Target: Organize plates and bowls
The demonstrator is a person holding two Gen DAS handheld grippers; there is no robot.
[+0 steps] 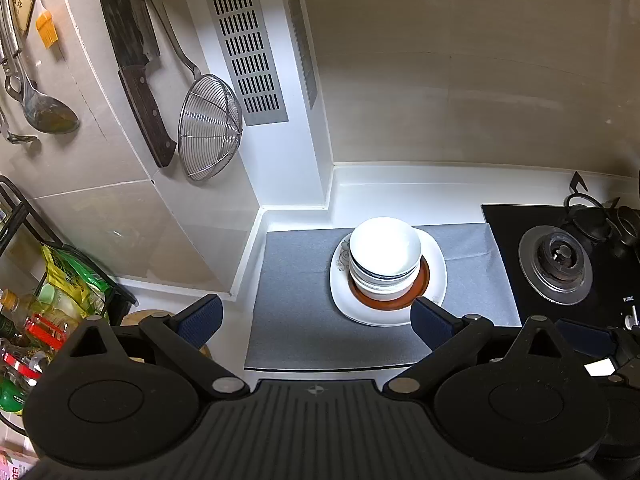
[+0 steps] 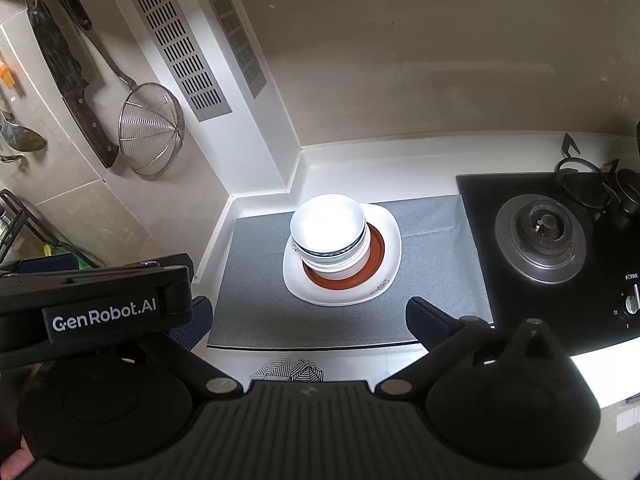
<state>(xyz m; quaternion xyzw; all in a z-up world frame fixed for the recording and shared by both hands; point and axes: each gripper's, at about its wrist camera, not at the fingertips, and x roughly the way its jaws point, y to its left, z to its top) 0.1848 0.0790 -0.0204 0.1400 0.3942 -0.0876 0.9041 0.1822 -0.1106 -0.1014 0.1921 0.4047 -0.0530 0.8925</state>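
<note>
Here, a stack of white bowls (image 1: 385,256) sits nested, the top one glaring under bright light, some lower ones with a dark blue rim line. The stack rests on a reddish-brown plate (image 1: 420,286), which lies on a larger white plate (image 1: 436,264) with a small floral print at its edge. All of it stands on a grey mat (image 1: 296,280) spread over the white counter (image 1: 360,188), in the corner where two walls meet.

My left tongs (image 1: 316,316) are held above the front of the mat, fingers spread wide and empty; the right fingertip sits just in front of the white plate's near edge in the left wrist view, though I cannot tell if it touches. My right tongs (image 2: 308,316) are likewise spread wide and hold nothing, short of the plates. In the right wrist view the body of the left tongs crosses the lower left corner.

To the right of the mat is a black gas hob (image 1: 556,264). On the left wall hang a wire skimmer (image 1: 210,126), a cleaver (image 1: 136,60) and a ladle (image 1: 48,112), beside a slotted vent panel (image 1: 244,40). Bottles and packets (image 1: 36,320) stand in a rack at far left.
</note>
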